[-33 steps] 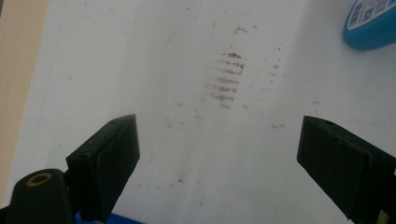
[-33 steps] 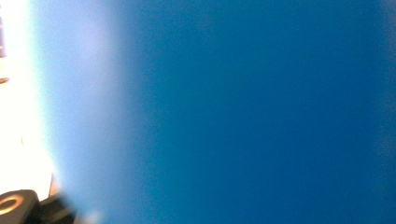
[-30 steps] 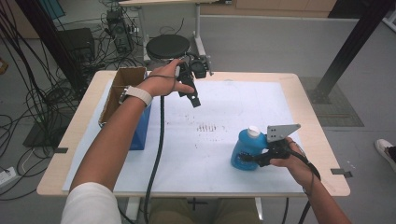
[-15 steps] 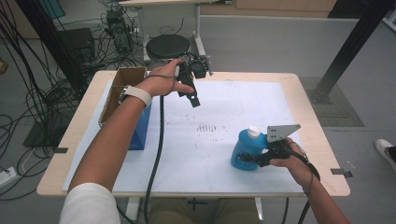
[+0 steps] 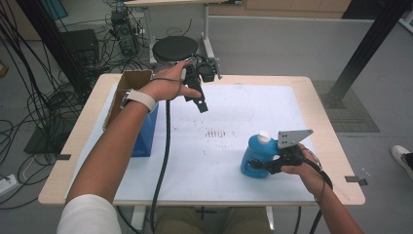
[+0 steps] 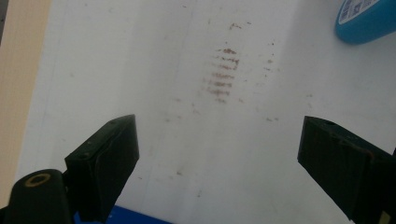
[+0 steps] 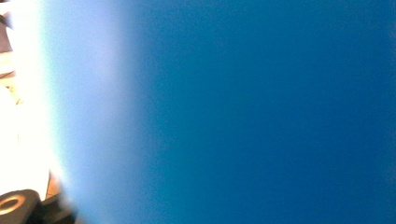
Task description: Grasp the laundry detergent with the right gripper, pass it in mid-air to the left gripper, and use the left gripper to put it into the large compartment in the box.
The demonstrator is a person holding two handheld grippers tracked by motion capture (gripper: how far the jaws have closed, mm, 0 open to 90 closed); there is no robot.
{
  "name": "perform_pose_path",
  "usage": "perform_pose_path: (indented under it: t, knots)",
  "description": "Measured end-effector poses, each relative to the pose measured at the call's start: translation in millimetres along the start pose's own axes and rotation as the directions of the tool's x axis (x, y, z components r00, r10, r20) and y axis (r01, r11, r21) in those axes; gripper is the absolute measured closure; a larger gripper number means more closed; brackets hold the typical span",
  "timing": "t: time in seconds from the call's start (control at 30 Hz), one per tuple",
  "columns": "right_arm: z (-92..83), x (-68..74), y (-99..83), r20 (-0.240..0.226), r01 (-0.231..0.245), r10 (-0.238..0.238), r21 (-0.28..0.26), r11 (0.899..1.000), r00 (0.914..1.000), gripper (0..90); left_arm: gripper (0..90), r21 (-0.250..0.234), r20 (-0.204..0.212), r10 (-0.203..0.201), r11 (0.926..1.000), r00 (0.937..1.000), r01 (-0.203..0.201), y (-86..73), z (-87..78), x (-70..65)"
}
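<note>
A blue bottle (image 5: 257,155) with a white cap (image 5: 263,137) stands on the white mat (image 5: 234,112) at the front right. My right gripper (image 5: 265,165) is shut on its lower body, with the grey plate (image 5: 292,137) above the hand. The bottle (image 7: 261,112) is a blue blur pressed close in the right gripper view, hiding the jaws. My left gripper (image 5: 198,101) is held in the air over the back of the mat. Its jaws stand wide apart, with nothing between the fingers (image 6: 107,158). Below them lie brown stains (image 6: 223,74), and the bottle (image 6: 366,16) sits far off.
An open cardboard box (image 5: 129,85) stands at the table's left edge, with a blue box (image 5: 146,131) against its near side. A black round stool (image 5: 174,48) and cables (image 5: 44,97) are on the floor behind the table. Brown smudges (image 5: 216,132) mark the mat's middle.
</note>
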State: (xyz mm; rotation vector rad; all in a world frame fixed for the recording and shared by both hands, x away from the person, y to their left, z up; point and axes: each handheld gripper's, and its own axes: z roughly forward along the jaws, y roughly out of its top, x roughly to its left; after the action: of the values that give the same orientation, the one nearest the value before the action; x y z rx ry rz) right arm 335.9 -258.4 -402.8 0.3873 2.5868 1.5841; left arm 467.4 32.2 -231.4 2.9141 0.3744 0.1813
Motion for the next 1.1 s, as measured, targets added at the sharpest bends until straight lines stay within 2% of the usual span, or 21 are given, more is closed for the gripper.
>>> perform_pose_path:
  t: [0.13, 0.4, 0.53, 0.67, 0.83, 0.9, 1.1]
  knots:
    - [1.0, 1.2, 2.7, 0.005, 0.004, -0.004, 0.012, 1.0, 1.0, 42.9, 11.9, 0.002, -0.007, 0.006, 1.0, 1.0, -0.006, -0.4, -3.9, -3.9]
    - [1.6, 3.0, 14.7, -0.036, 0.009, -0.008, 0.033, 0.999, 0.9993, 43.0, 11.2, 0.022, -0.007, 0.049, 0.9985, 0.9988, -0.049, 1.1, -20.4, -22.7]
    - [0.6, 2.9, 22.0, -0.043, 0.018, -0.016, 0.042, 0.999, 0.999, 43.0, 9.5, 0.033, -0.005, 0.063, 0.9975, 0.998, -0.063, 2.1, -26.3, -30.1]
    - [-2.7, 1.8, 35.9, -0.054, 0.017, -0.014, 0.047, 0.999, 0.9984, 43.1, 9.5, 0.026, -0.012, 0.081, 0.9964, 0.9966, -0.081, 4.7, -35.9, -40.8]
    - [-4.5, -1.1, 51.3, -0.078, 0.011, -0.006, 0.069, 0.998, 0.9969, 43.1, 9.3, 0.043, -0.011, 0.098, 0.9943, 0.9951, -0.098, 9.3, -43.4, -51.0]
    - [-4.4, -2.1, 58.3, -0.088, 0.016, -0.009, 0.075, 0.997, 0.9961, 43.1, 9.2, 0.032, -0.011, 0.101, 0.9944, 0.9948, -0.101, 10.8, -47.4, -55.0]
    - [-1.0, -3.3, 75.7, -0.108, 0.054, -0.044, 0.09, 0.994, 0.9932, 43.2, 8.8, 0.057, -0.019, 0.115, 0.9918, 0.9931, -0.114, 15.9, -55.9, -68.4]
